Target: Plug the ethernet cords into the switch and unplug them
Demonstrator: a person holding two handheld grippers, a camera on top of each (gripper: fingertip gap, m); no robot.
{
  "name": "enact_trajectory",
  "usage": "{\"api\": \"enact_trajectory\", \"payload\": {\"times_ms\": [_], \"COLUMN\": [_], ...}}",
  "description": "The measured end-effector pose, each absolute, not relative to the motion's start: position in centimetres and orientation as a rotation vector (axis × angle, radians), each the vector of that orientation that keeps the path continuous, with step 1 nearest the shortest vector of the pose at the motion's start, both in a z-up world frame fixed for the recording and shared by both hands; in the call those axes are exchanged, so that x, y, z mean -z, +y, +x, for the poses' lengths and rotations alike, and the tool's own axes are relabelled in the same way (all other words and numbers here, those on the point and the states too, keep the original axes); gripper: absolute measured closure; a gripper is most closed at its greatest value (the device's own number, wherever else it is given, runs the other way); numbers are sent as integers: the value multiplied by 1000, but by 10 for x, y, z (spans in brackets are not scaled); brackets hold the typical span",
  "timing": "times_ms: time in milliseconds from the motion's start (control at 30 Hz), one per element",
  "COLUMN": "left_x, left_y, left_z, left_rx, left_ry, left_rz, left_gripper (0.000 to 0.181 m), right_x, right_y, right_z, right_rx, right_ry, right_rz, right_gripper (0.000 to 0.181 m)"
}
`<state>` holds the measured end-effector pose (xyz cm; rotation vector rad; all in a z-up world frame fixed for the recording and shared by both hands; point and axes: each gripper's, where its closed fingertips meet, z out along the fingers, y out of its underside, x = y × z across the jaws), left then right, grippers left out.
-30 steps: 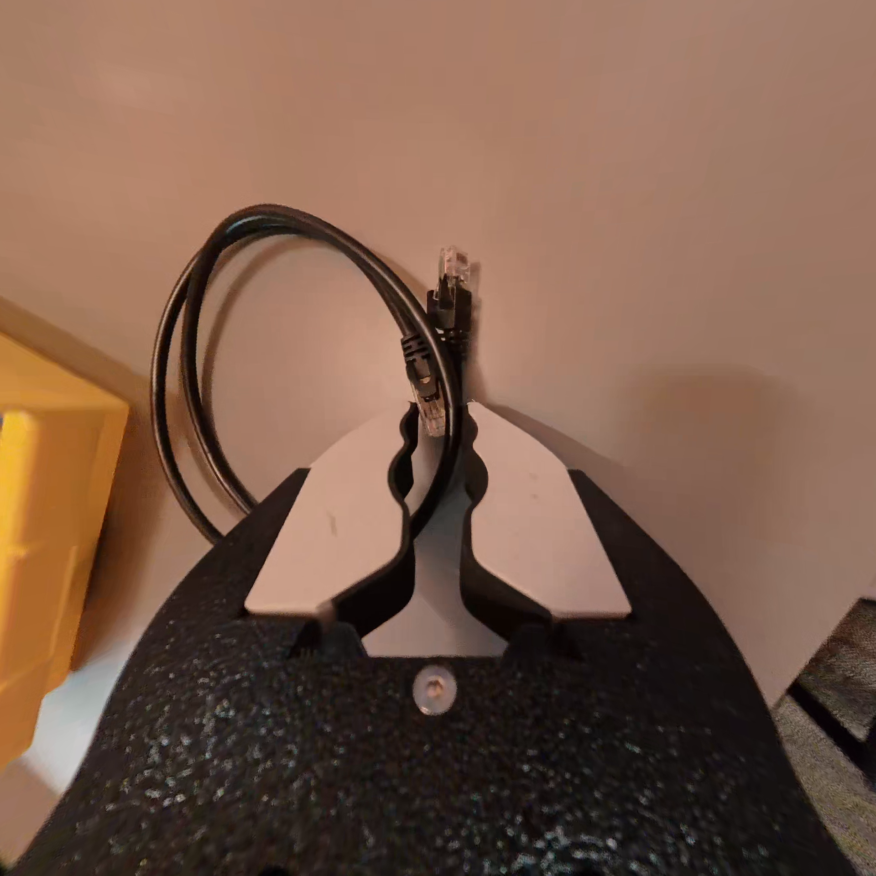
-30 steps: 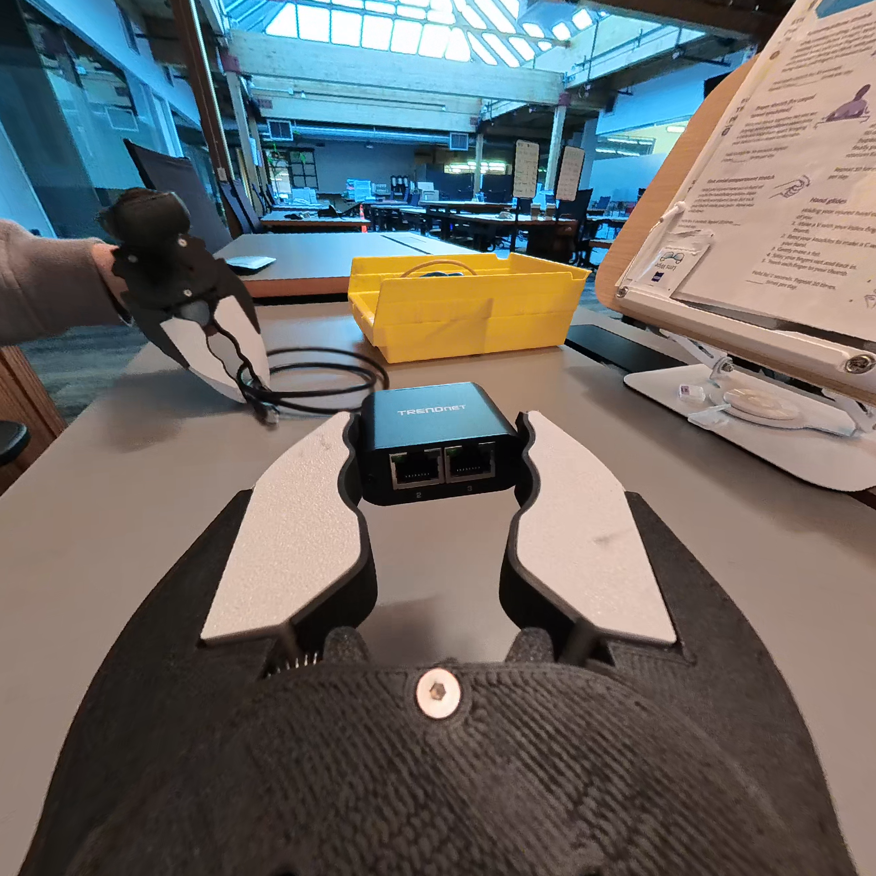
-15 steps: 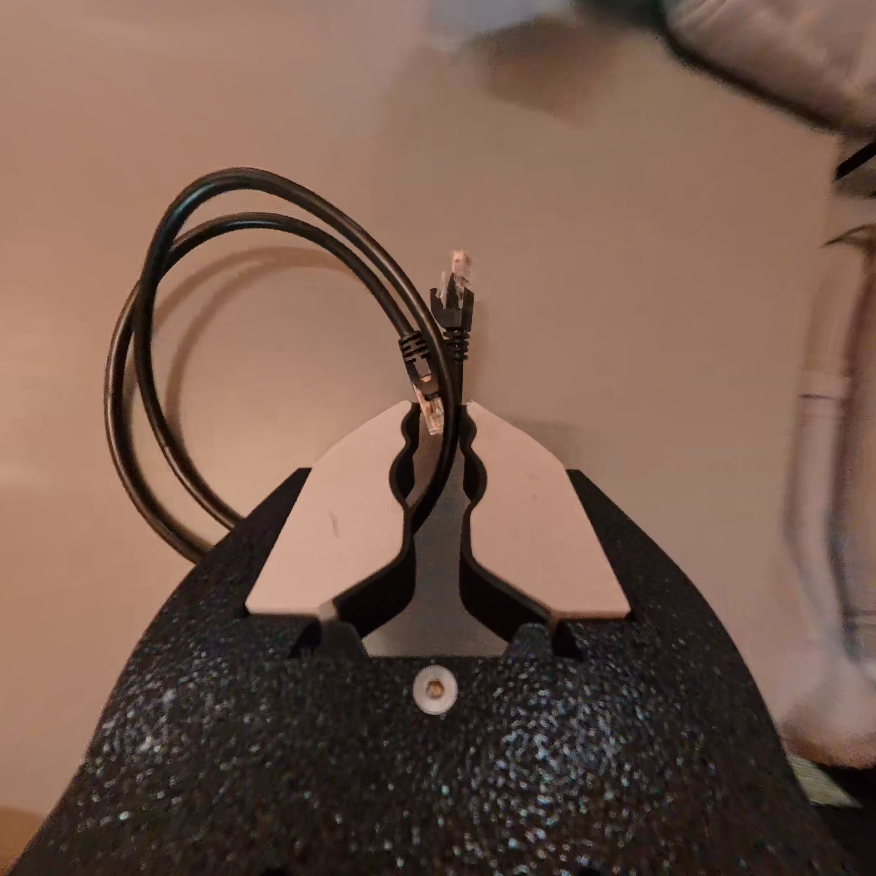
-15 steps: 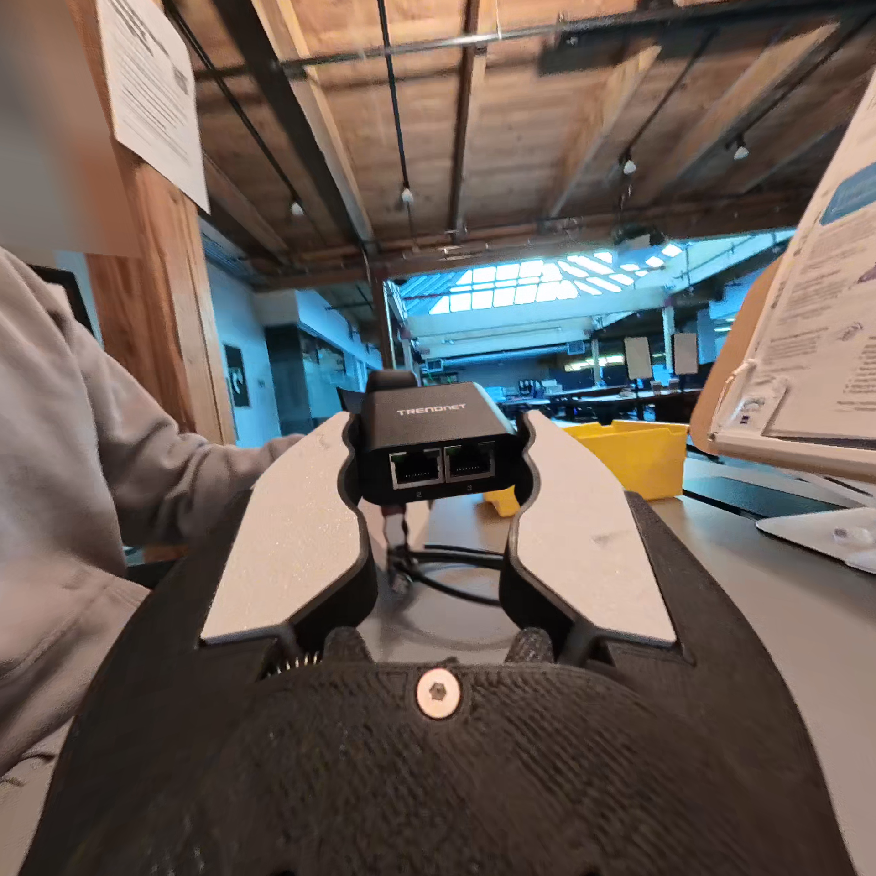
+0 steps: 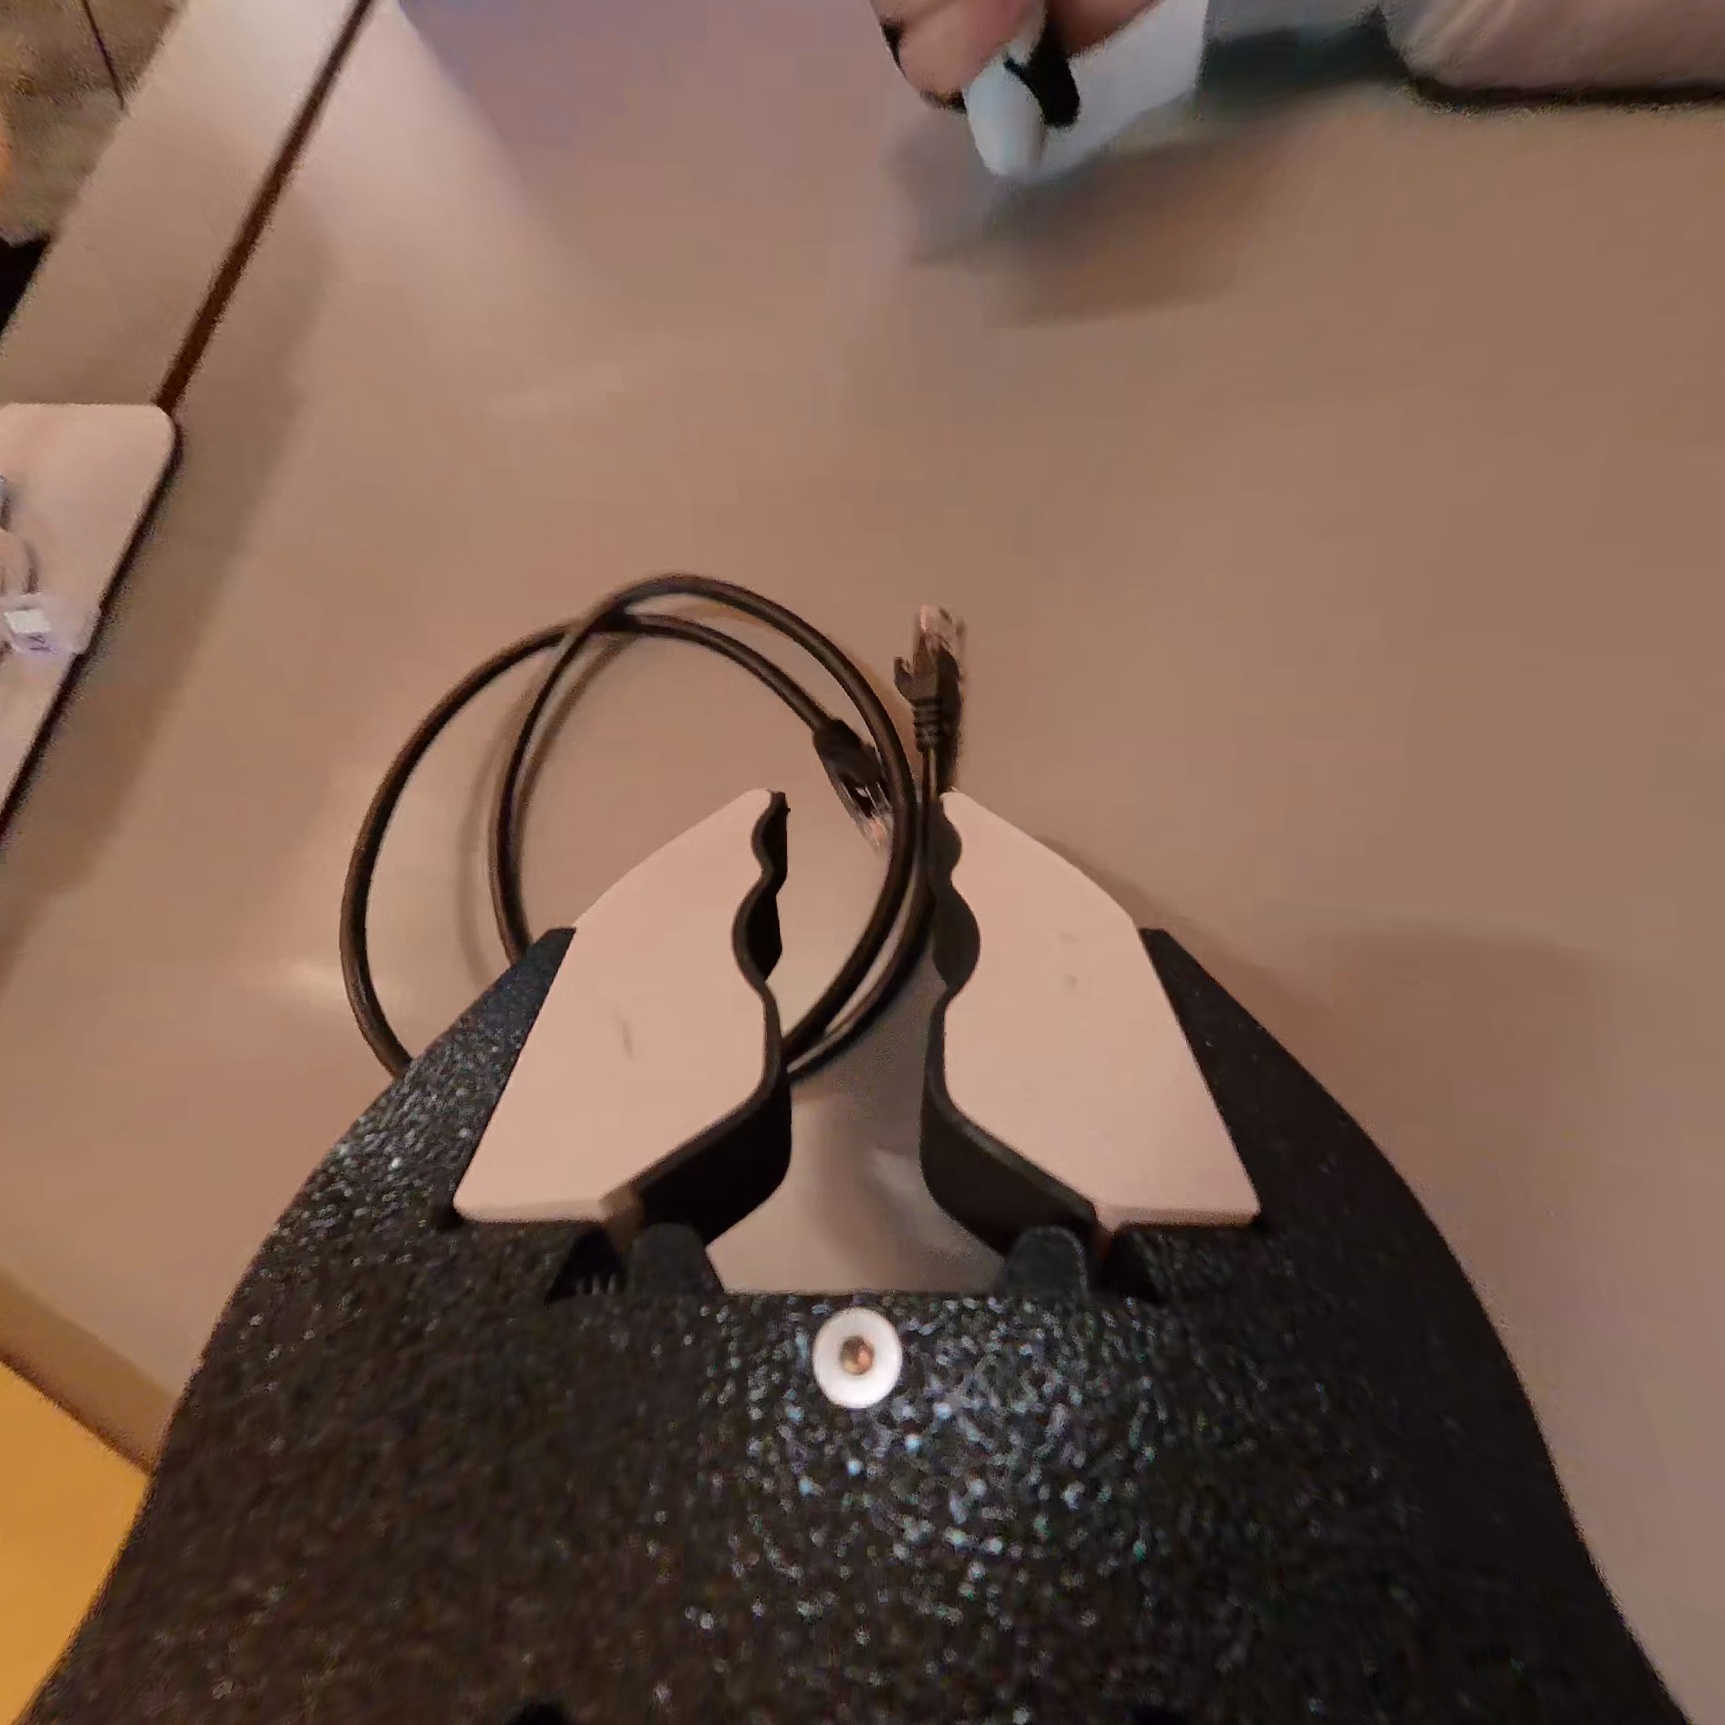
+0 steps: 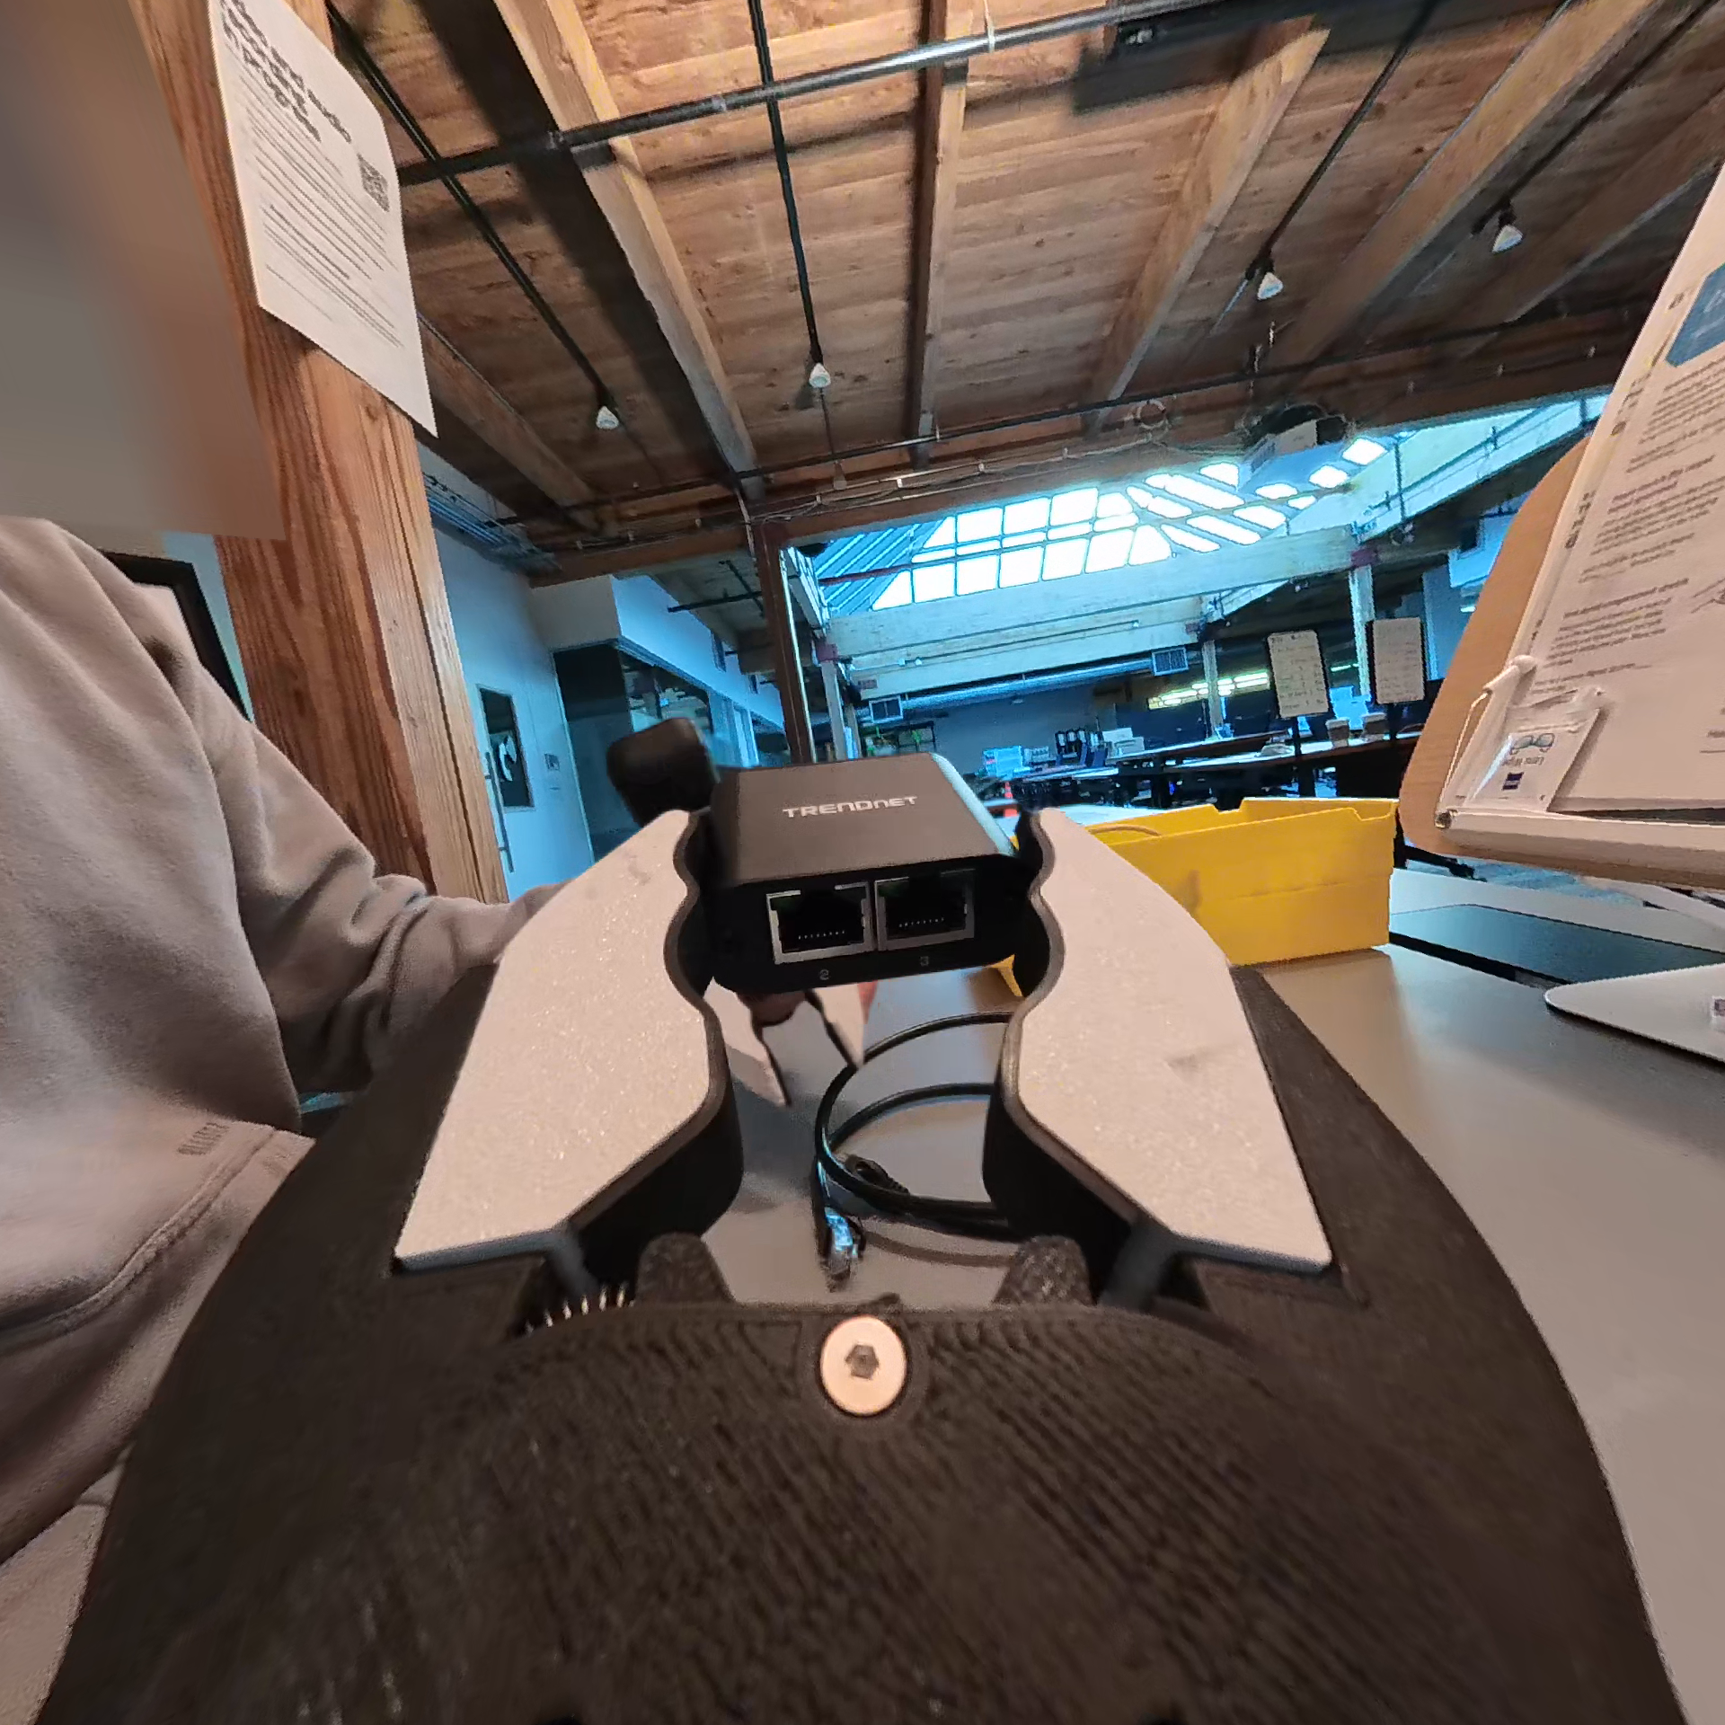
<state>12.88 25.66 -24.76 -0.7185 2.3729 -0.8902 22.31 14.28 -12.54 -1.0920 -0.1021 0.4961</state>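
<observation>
Right gripper [image 6: 854,924] clamps switch [image 6: 854,868] (ports facing camera); left gripper [image 5: 859,812] parted, cord [image 5: 653,793] loose between fingers.

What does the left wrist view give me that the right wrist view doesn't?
Only the left wrist view shows the left gripper open, the cord beside its right finger, and both plugs: one pointing away, one pointing back. Only the right wrist view shows the right gripper clamping the switch, both ports empty, and a yellow bin. Both show the black ethernet cord coiled over the table.
</observation>
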Motion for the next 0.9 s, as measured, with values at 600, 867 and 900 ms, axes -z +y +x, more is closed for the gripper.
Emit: {"api": "enact_trajectory", "payload": {"times_ms": [600,867,900], "left_x": [232,259,265], "left_y": [271,272,267], "left_z": [160,180,178], "left_rx": [689,126,112], "left_ry": [2390,2577,2620], "left_rz": [-768,260,332], "left_gripper": [154,136,137], "right_x": [139,147,146], "right_y": [155,158,157], "right_z": [223,224,224], "right_rx": [-462,-446,-440], "right_ry": [-103,-101,-100], "right_rz": [-1185,-1227,-1227], "right_gripper": [117,118,118]}}
